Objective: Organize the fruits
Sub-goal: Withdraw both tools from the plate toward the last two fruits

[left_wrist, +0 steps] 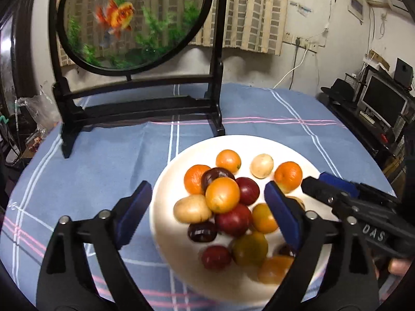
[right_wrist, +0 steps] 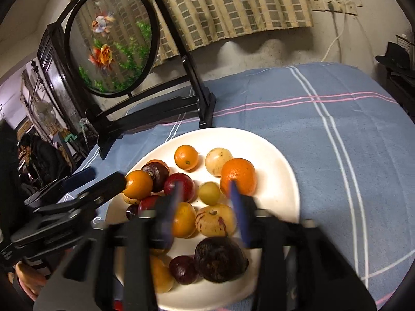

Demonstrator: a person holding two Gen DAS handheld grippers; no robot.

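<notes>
Fruits (left_wrist: 223, 194) heaped on white plate (left_wrist: 166, 233) — directly ahead of left gripper (left_wrist: 207, 212), spread wide, empty; right gripper (right_wrist: 206, 207) also parted, empty, nearer the yellow-green fruit (right_wrist: 209, 193).

Both grippers, the left gripper (left_wrist: 207, 207) and the right gripper (right_wrist: 205, 207), have black angular arms, silver screws and blue finger pads (left_wrist: 133, 213). White letters "DAS" (left_wrist: 373, 233) mark one body, at right of frame.
</notes>
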